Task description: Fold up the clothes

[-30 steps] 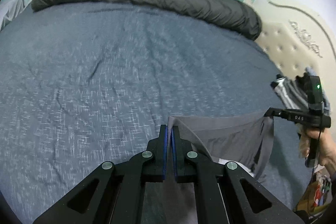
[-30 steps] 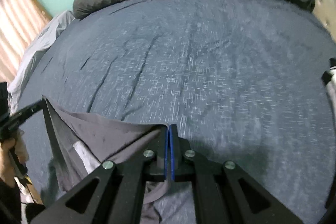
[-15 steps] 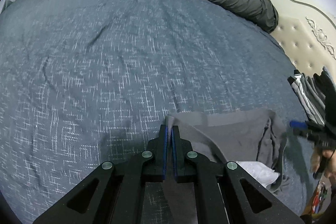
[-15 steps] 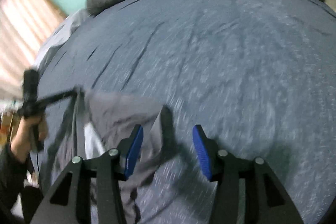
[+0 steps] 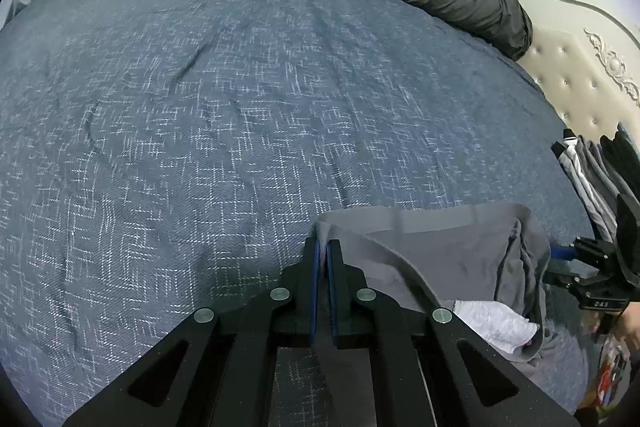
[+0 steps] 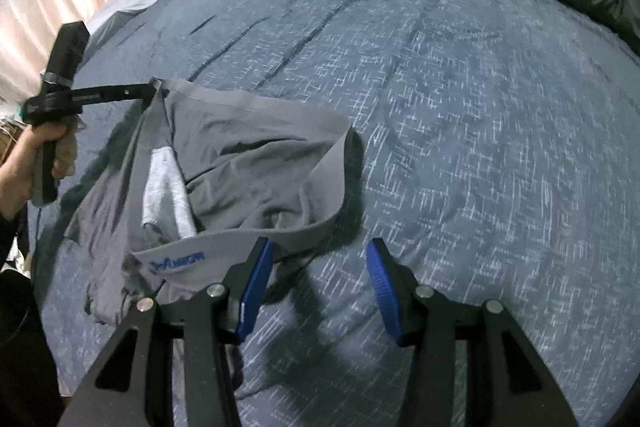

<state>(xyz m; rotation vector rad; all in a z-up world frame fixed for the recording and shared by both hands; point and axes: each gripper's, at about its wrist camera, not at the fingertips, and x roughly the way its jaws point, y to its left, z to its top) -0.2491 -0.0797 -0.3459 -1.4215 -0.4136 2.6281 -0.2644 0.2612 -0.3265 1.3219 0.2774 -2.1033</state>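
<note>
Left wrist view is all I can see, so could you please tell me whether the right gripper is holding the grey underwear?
Observer: No. The right gripper has just been opening its jaws. They stand apart over the bed cover, with none of the underwear between them.
Operator: Thank you. Is the side near it lying down?
Observer: Yes, that side rests on the cover, while the left gripper pinches the underwear's far corner, slightly raised.
Operator: Is there any marking to orient by?
Observer: Blue lettering shows on the underwear's edge nearest the right gripper.
</note>
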